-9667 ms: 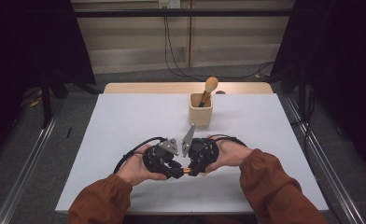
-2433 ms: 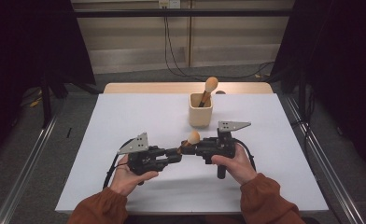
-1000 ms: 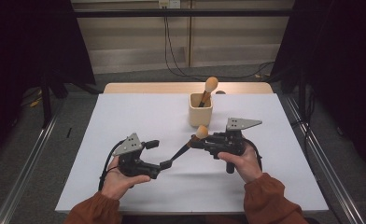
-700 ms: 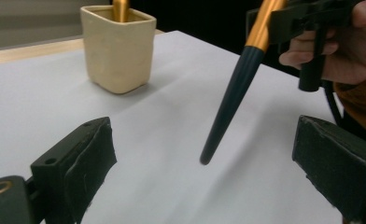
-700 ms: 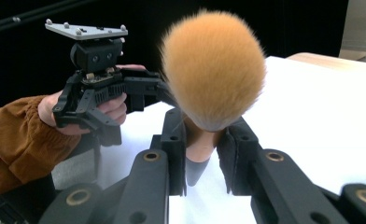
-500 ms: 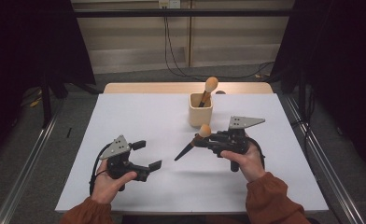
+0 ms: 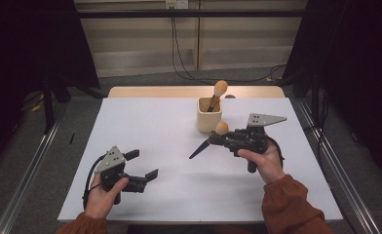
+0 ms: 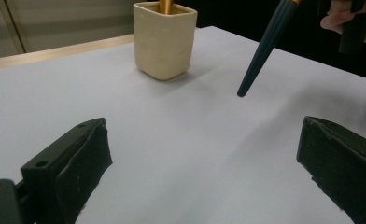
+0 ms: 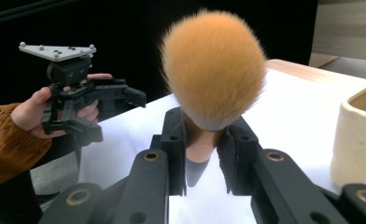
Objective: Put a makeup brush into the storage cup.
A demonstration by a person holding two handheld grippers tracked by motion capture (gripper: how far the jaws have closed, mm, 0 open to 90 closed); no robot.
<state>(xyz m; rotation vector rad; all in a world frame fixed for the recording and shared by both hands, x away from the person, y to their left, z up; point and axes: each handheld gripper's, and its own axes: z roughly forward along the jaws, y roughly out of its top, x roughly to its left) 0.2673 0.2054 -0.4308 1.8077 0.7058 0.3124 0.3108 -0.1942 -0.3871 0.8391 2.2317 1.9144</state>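
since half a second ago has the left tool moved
Yes. The left tool has drawn back toward the table's near left corner, farther from the cream cup.

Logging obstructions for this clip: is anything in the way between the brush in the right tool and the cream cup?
Nothing stands between them. The right tool grips the dark-handled, orange-bristled makeup brush right beside the cream ceramic cup. The cup already holds another orange-bristled brush, leaning in it.
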